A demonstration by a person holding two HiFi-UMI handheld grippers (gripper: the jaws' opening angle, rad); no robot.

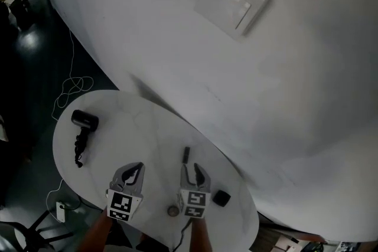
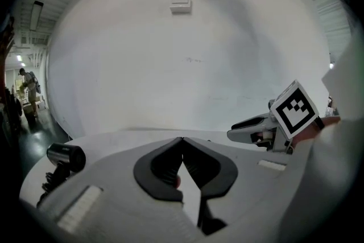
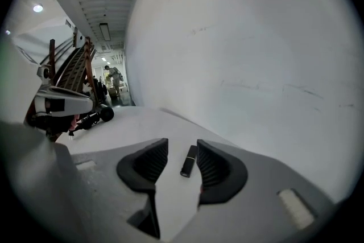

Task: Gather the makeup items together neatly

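Note:
A slim black makeup tube [image 1: 185, 154] lies on the white oval table [image 1: 118, 127]; in the right gripper view this tube [image 3: 188, 160] shows in the gap of the jaws, just ahead, with neither pad touching it. My right gripper [image 1: 196, 169] [image 3: 182, 146] is open. A small black compact [image 1: 221, 198] sits to its right. A small round item [image 1: 172, 210] lies between the two grippers near the front edge. My left gripper [image 1: 134, 169] [image 2: 182, 140] hovers over the table to the left, shut, with its tips touching and nothing between them.
A black hair dryer [image 1: 84, 121] [image 2: 65, 157] with its cord [image 1: 78, 151] lies at the table's left side. A white wall [image 1: 248, 103] runs close along the table's far edge, with a white box [image 1: 232, 0] mounted on it. A cable [image 1: 71, 91] lies on the dark floor to the left.

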